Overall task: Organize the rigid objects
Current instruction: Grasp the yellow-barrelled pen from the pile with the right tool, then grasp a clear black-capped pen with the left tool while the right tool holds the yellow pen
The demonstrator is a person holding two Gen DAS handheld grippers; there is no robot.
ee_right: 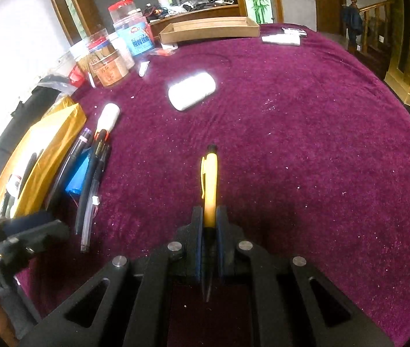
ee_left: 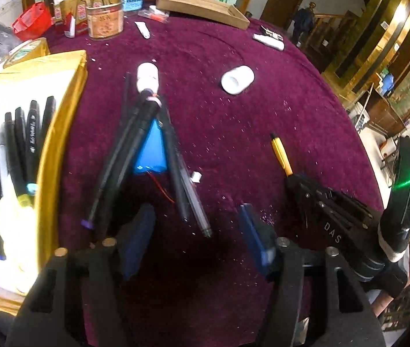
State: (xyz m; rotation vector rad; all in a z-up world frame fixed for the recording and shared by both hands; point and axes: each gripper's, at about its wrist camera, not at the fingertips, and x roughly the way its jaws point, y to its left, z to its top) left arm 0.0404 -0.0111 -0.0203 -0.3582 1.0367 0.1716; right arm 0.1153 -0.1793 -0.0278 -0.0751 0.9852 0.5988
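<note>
Since the yellow pen (ee_right: 210,185) is a light, stiff, smooth plastic barrel, it could slip or swivel unless taken mid-barrel; the right claw (ee_right: 209,225) is pinching it near the tip end, its body jutting forward above the maroon counter (ee_right: 306,144). Spread and empty, the left claw (ee_left: 196,245) hovers over the loose pens (ee_left: 181,173) beside the gold box (ee_left: 60,133).

One yellow pen (ee_right: 210,185), one blue battery pack (ee_left: 150,151), two white cylinders lying on the cloth (ee_left: 237,80), one cardboard tray (ee_left: 202,7), one gold-edged box (ee_left: 60,133), one red basket (ee_left: 31,20), loose dark pens (ee_left: 129,156) too overlapped to count
</note>
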